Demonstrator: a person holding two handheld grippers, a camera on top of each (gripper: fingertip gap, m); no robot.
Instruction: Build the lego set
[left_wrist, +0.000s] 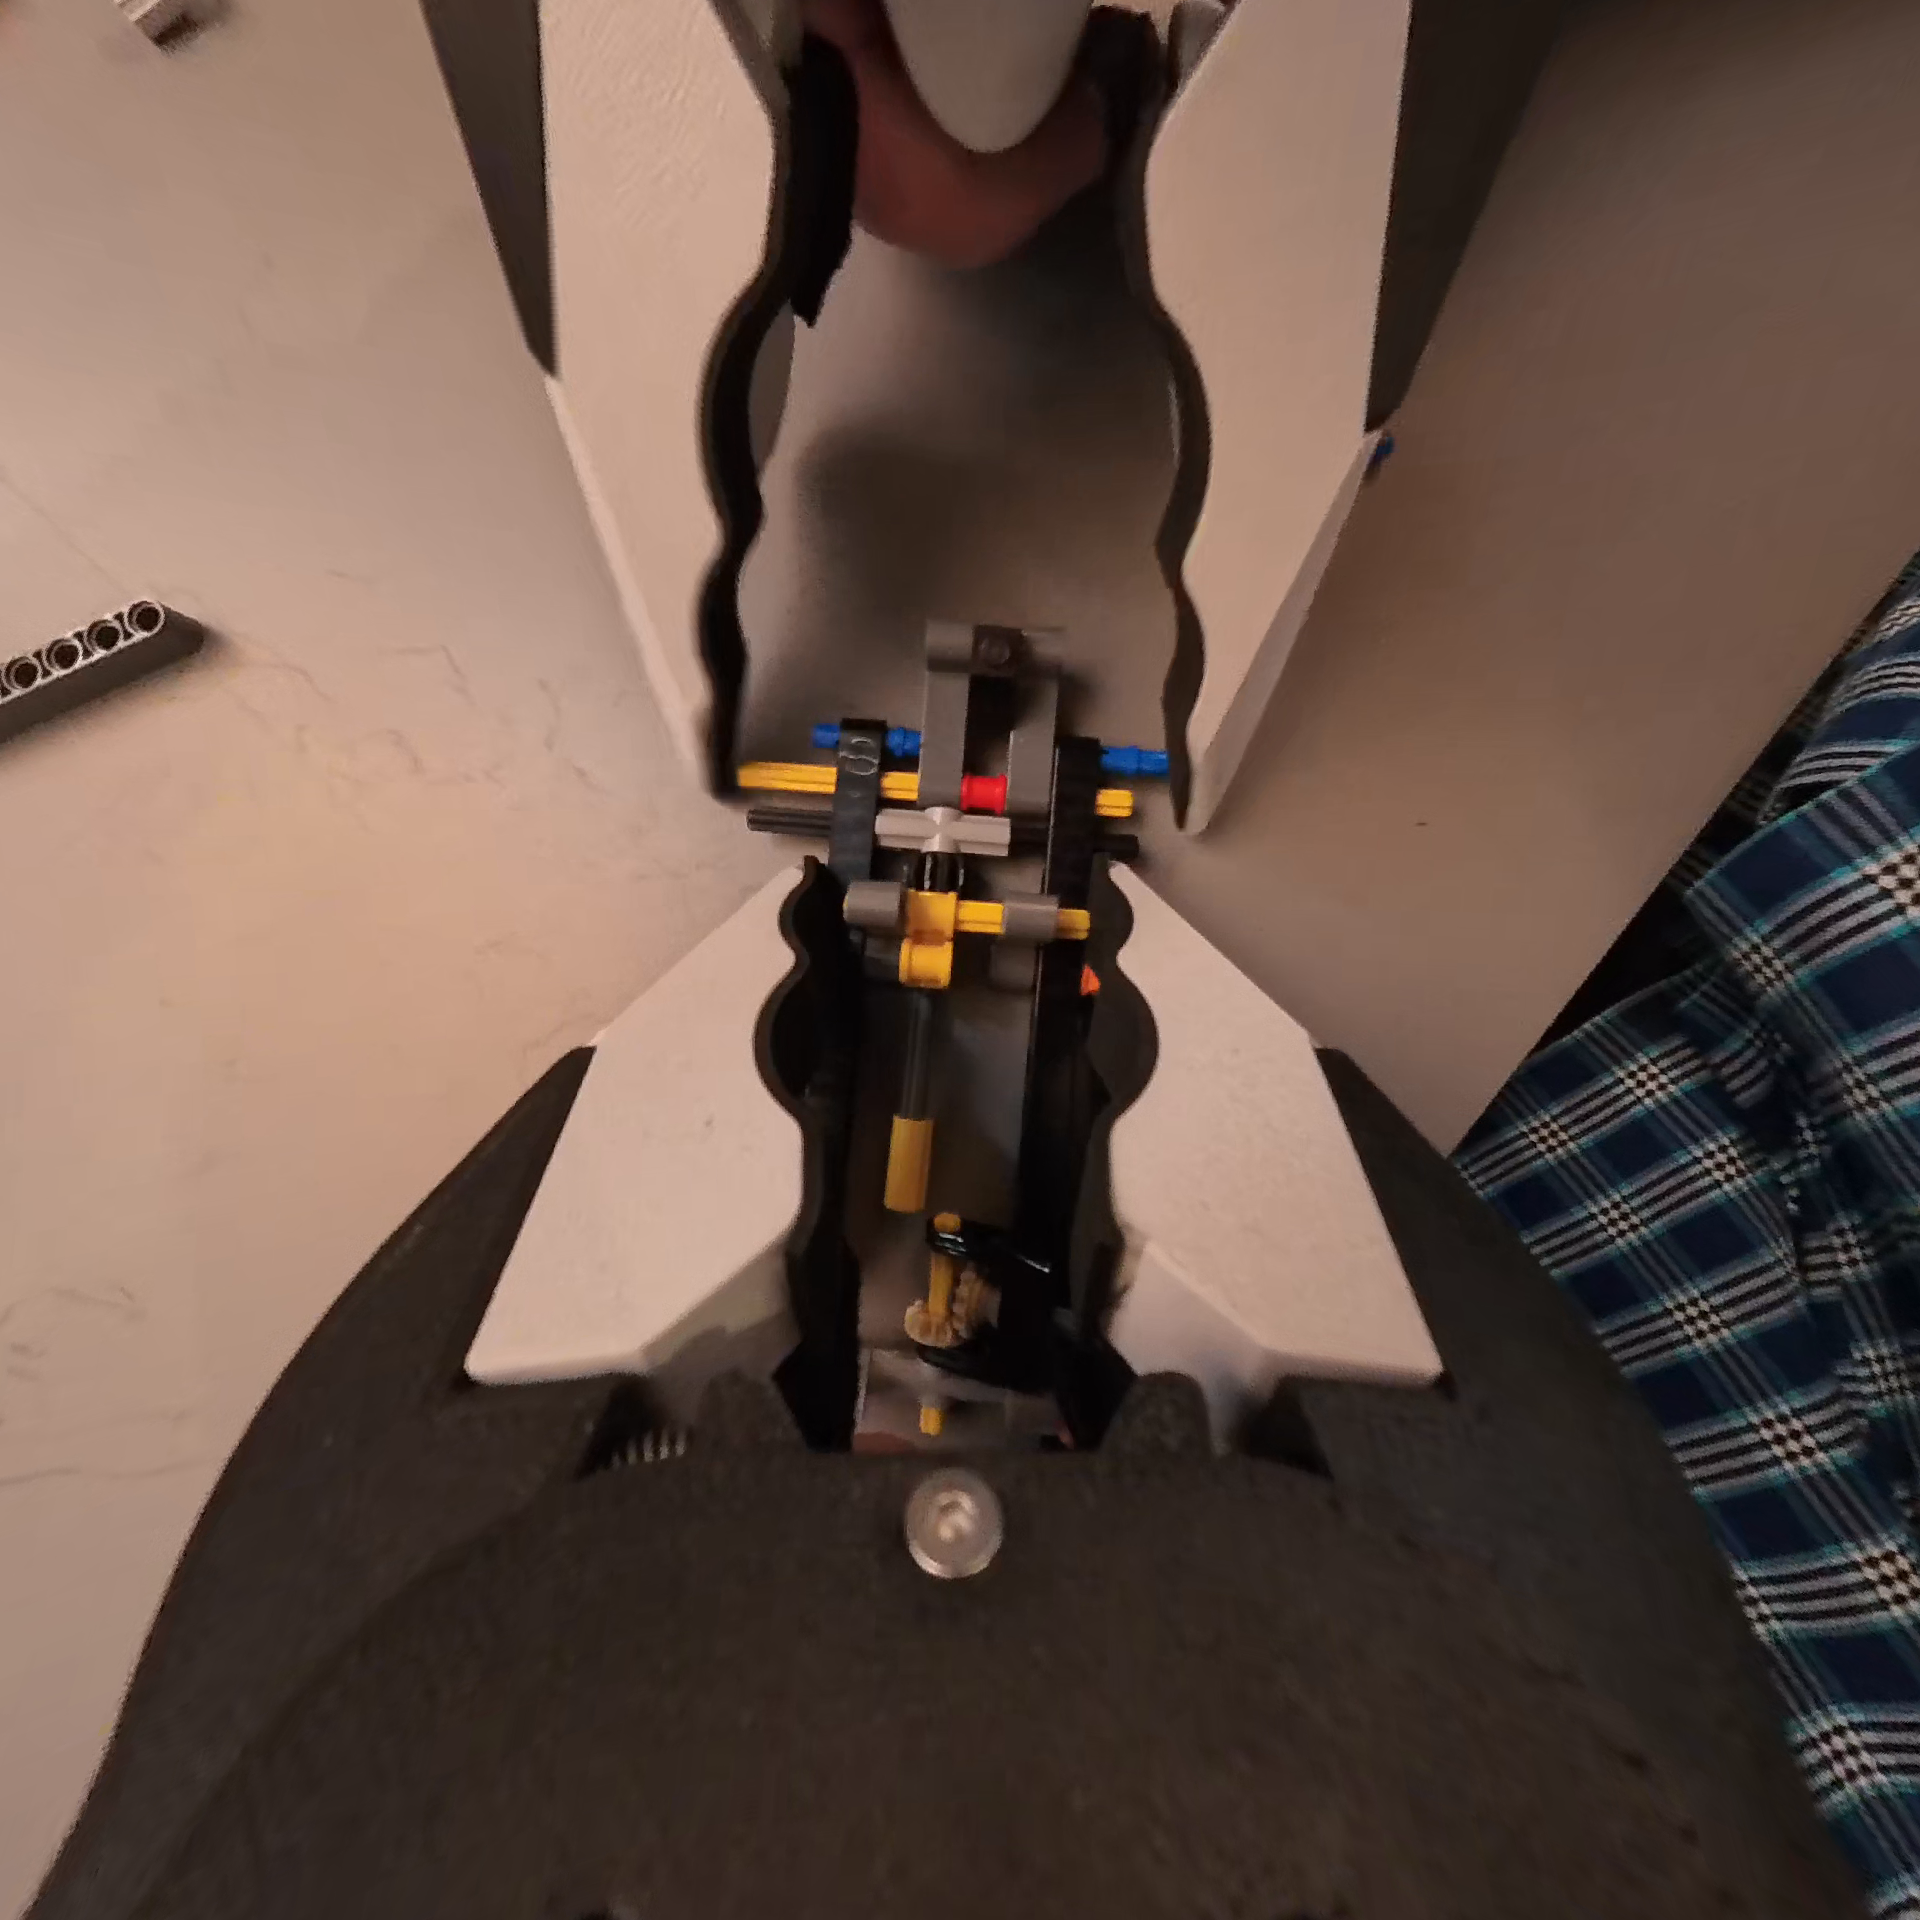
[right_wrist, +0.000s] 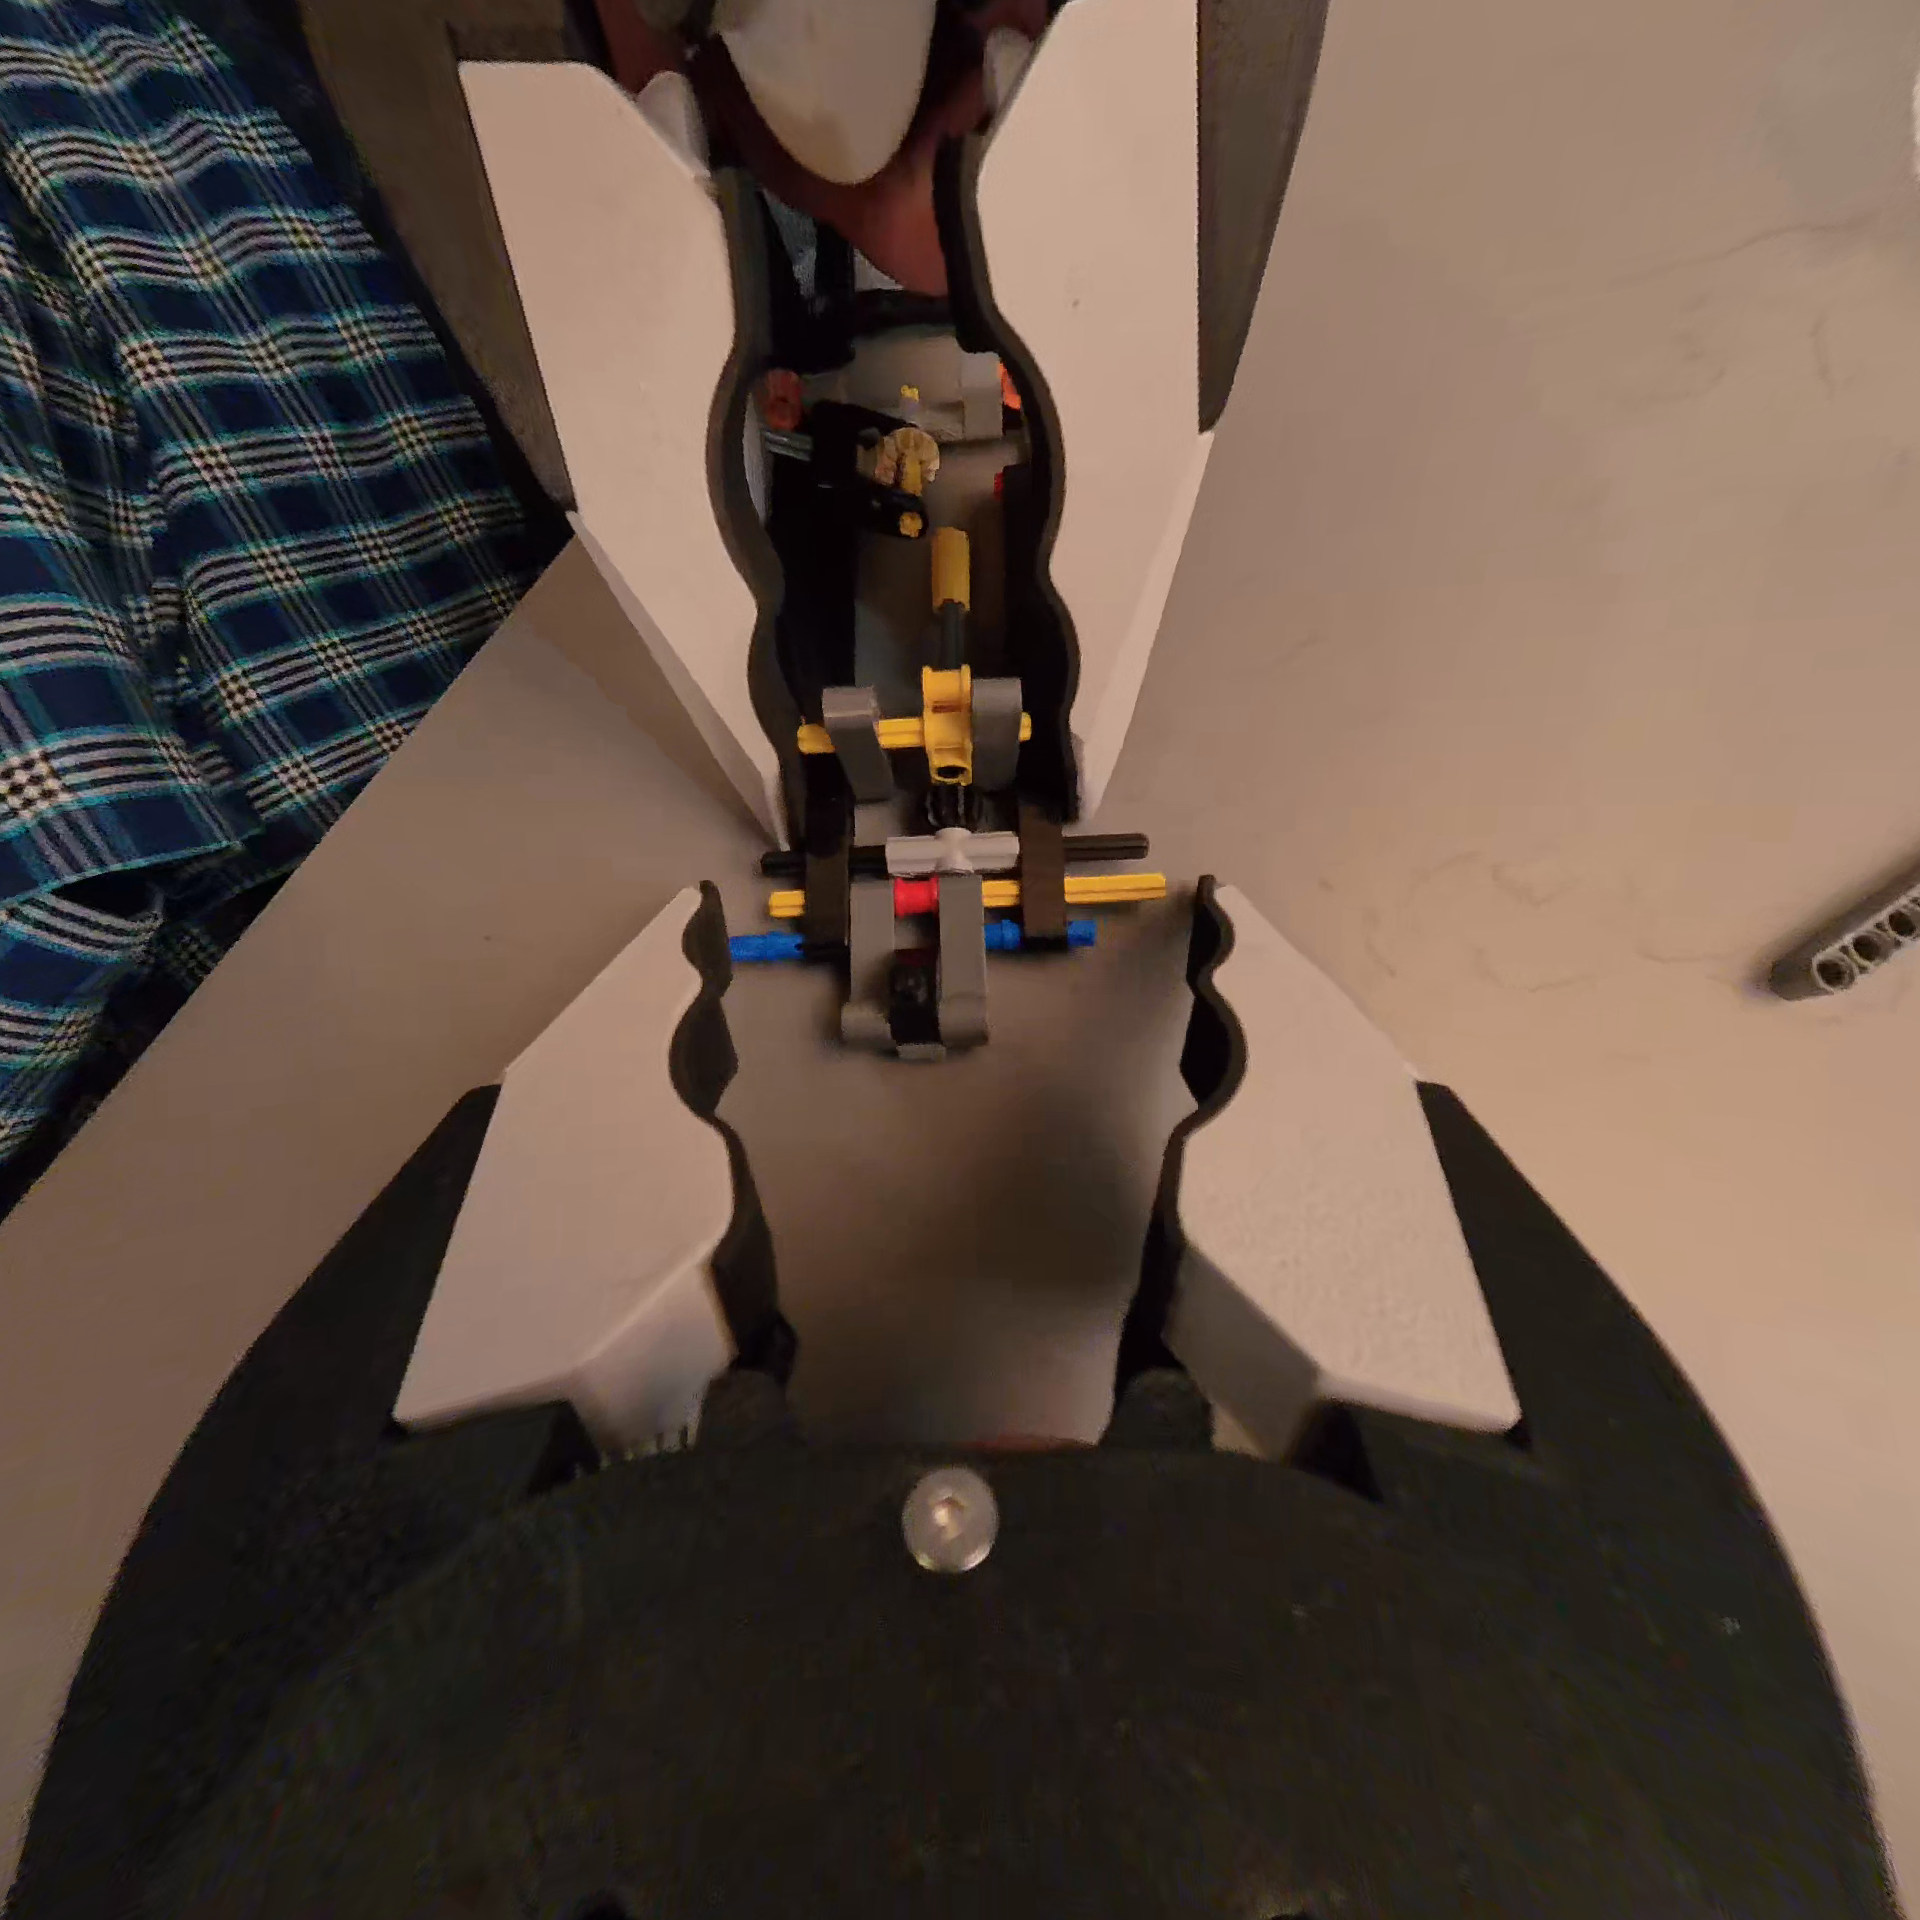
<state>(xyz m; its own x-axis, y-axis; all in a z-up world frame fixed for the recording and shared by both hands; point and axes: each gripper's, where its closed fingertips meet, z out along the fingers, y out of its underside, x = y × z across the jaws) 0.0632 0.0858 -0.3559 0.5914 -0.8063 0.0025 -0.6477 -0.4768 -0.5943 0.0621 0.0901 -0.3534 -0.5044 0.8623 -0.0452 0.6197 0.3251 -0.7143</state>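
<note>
Left wrist view: left gripper (left_wrist: 961, 883) clamps the lego model (left_wrist: 961, 935) over the table (left_wrist: 312, 935). Right gripper (right_wrist: 951, 914) gapes wide around its far end; grey beam (right_wrist: 1849, 951) lies apart.

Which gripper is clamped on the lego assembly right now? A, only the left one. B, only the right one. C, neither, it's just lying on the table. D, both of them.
A: in the left wrist view the left gripper has its fingers closed on the lego assembly, while the right gripper stands open, its fingertips wide of the assembly's grey end.
</note>
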